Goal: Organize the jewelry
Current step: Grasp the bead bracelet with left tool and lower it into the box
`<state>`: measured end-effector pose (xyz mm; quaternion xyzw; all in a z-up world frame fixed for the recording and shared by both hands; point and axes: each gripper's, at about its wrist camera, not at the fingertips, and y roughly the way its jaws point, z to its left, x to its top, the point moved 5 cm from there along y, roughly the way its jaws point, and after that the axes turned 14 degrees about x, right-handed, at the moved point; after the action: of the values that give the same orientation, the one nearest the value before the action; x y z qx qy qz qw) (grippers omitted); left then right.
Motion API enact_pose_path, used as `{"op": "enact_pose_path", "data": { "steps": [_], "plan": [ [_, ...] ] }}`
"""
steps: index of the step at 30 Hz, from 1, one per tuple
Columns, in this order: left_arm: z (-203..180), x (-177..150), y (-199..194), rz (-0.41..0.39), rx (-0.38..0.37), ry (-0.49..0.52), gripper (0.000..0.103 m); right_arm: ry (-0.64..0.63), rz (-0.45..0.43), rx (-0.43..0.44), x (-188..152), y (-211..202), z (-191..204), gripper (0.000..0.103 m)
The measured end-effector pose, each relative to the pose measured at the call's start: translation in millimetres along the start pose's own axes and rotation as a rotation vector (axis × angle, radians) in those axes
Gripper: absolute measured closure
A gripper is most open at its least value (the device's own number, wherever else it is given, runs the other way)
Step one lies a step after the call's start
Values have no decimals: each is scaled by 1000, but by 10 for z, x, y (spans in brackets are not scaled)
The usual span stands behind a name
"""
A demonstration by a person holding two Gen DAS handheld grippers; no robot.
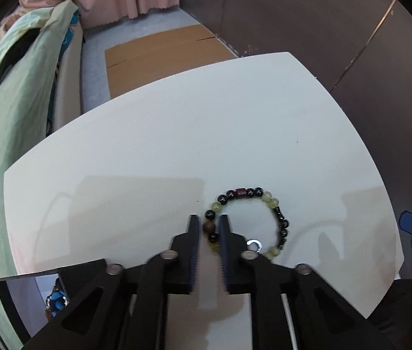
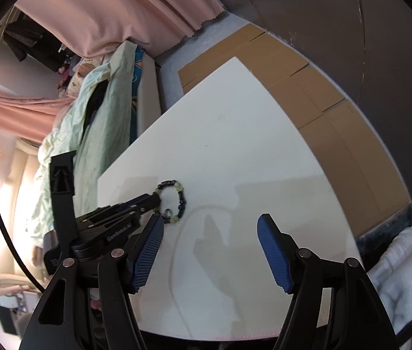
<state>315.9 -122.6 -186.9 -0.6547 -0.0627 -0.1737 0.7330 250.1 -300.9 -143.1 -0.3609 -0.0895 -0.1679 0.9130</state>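
A beaded bracelet point(image 1: 277, 204) with black, pale green and dark red beads lies on the white table point(image 1: 147, 151). A small silver ring point(image 1: 255, 244) lies inside its loop. My left gripper point(image 1: 209, 221) is down at the table, and its two fingers straddle the bracelet's left side with a narrow gap, close to the beads. The right wrist view shows the bracelet point(image 2: 180, 201) and the left gripper point(image 2: 156, 199) at it. My right gripper point(image 2: 210, 224) is open and empty, above the near part of the table.
Flattened brown cardboard point(image 1: 162, 55) lies on the floor beyond the table. A bed with a pale green cover point(image 1: 10, 102) stands at the left. Pink curtains point(image 2: 118, 8) hang at the back. A dark wall point(image 1: 337, 29) runs along the right.
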Motion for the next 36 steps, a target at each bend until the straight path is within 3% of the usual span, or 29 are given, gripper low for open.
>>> {"op": "enact_pose_path", "data": {
  "steps": [7, 12, 24, 36],
  "plan": [
    [27, -4, -293, -87, -63, 7, 93, -27, 19, -48, 2, 86, -17, 35],
    [123, -9, -636, -168, -109, -3, 93, -42, 49, -36, -17, 200, 32, 35],
    [522, -94, -1331, -361, -263, -91, 93, -130, 92, -31, -91, 447, 253, 52],
    [1134, -350, -1410, -389, -269, -187, 93, -287, 141, -109, -125, 862, 608, 59]
  ]
}}
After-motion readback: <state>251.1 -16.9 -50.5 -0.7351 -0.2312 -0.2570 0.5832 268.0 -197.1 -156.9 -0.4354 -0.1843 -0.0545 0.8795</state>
